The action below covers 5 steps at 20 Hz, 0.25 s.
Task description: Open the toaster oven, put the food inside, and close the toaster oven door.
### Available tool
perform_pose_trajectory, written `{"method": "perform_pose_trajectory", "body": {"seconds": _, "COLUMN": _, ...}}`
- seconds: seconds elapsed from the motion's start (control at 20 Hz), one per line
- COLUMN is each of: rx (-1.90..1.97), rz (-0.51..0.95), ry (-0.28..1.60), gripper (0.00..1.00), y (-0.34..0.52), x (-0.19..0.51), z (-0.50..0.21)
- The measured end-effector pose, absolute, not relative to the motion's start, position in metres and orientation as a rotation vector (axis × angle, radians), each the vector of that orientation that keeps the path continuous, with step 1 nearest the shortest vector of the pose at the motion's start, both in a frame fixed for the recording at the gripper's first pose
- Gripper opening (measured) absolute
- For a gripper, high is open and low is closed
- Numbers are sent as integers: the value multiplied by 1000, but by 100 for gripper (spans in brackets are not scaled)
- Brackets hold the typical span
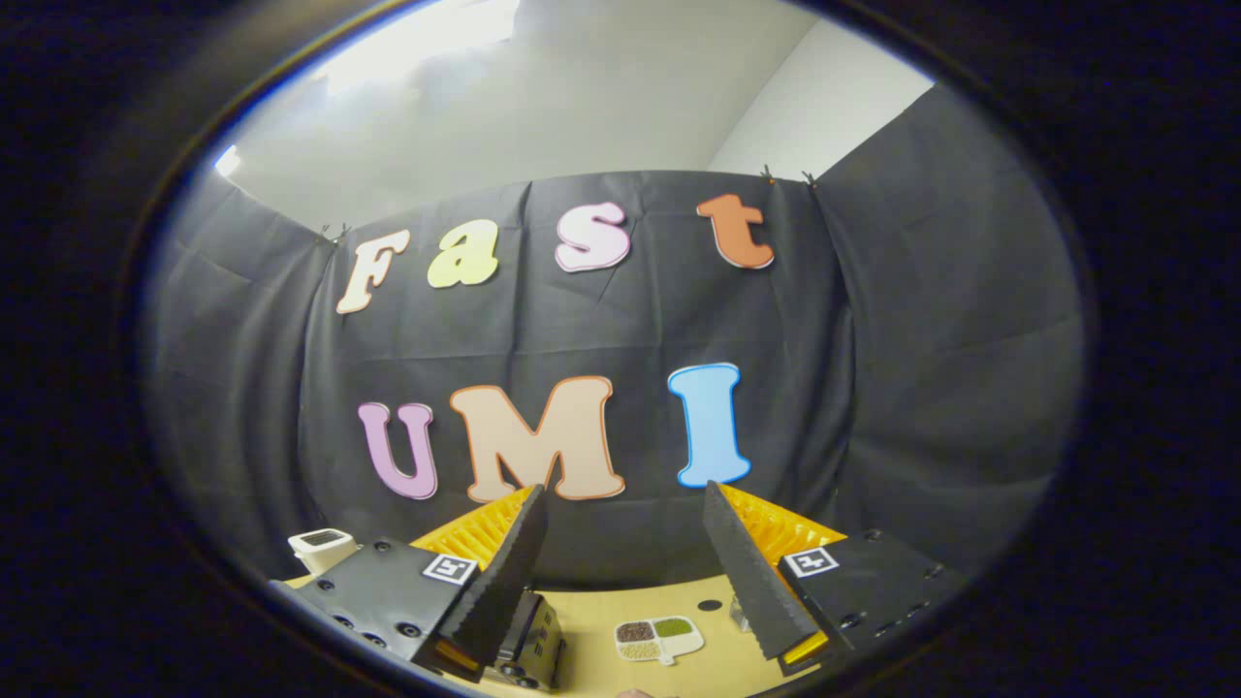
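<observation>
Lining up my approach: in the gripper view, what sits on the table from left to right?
White appliance → dark toaster oven behind the left finger → divided food plate between the open gripper fingers → small dark spot.

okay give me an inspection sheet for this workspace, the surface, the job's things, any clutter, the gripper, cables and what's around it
Surface: light wooden table, seen low between the fingers.
Job's things: toaster oven, a dark appliance partly hidden behind one finger; door state cannot be told. Divided food plate with grains in its sections lies on the table between the fingers, beside the oven.
Clutter: small white box off to one side; small dark round spot on the table, unclear what it is.
Grippers: hand-held gripper open, fingers wide apart, nothing between them, raised above the table.
Cables: nothing seen.
Surroundings: black cloth booth wall, white room wall above it.
</observation>
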<state>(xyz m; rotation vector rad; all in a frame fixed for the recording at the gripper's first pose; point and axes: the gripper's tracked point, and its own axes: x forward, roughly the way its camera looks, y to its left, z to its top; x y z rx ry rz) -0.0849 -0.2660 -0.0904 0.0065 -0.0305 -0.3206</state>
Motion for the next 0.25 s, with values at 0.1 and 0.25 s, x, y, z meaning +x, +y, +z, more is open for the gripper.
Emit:
{"method": "perform_pose_trajectory", "body": {"seconds": 0.1, "rx": -8, "rz": -324, "ry": -42, "gripper": 99, "y": -275, "x": -91, "z": -85}}
{"method": "perform_pose_trajectory", "body": {"seconds": 0.25, "rx": -34, "rz": -314, "ry": -81, "gripper": 99, "y": -287, "x": -97, "z": -72}}
